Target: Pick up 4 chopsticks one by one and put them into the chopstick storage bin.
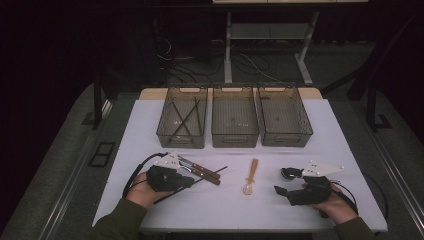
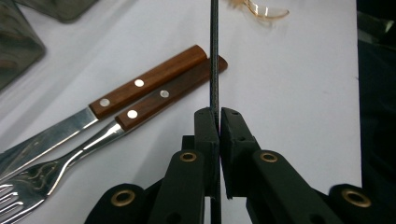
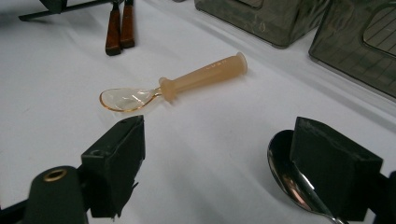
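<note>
Chopstick (image 2: 214, 56), thin and black, is pinched between the clenched jaws of the left gripper (image 1: 187, 181) near the front left part of the counter (image 1: 280, 210). Its long axis runs straight out ahead of the jaws and also trails back under the gripper, slanting toward the front edge. It crosses the wooden handles of a knife (image 2: 144, 83) and a fork (image 2: 154, 100) lying just beside it. Other chopsticks already lie in the left bin (image 1: 181, 118) at the counter's far edge, directly beyond this hand, so the left hand is the nearer one for carrying it there. The right gripper (image 3: 217, 161) rests with its jaws released, a metal spoon (image 3: 285, 177) at one jaw and a plastic spoon (image 3: 187, 84) beyond.
</note>
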`<state>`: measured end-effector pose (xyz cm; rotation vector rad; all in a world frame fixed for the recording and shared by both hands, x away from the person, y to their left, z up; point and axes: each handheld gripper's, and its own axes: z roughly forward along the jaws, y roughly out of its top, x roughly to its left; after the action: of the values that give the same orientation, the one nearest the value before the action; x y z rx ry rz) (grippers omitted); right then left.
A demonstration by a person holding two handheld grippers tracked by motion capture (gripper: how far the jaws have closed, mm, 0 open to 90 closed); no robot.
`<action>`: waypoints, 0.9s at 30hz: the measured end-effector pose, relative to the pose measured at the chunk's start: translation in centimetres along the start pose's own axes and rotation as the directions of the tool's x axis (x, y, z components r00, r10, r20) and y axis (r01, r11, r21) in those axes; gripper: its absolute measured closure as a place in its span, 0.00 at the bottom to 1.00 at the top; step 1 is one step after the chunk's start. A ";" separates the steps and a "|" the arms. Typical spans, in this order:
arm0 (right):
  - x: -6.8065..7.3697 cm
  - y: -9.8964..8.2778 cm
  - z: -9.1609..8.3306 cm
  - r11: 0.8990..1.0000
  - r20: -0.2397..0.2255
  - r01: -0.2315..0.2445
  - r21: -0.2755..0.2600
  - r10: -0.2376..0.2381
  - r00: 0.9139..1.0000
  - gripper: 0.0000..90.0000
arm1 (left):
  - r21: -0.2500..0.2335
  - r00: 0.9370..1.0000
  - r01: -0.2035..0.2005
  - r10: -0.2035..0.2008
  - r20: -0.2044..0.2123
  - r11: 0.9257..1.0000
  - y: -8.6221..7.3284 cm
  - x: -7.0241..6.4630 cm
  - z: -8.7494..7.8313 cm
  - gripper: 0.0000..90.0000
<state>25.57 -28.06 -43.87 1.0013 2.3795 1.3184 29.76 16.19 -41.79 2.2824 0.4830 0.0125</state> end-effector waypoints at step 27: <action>-0.1 0.0 0.0 1.000 0.000 -0.002 0.001 0.002 1.000 0.20 | -0.212 0.996 0.024 -0.042 -0.082 0.977 2.6 0.7 -4.2 0.95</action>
<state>25.62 -28.09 -43.88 1.0040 2.3800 1.3186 30.65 17.79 -37.10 2.0714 0.5380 0.1398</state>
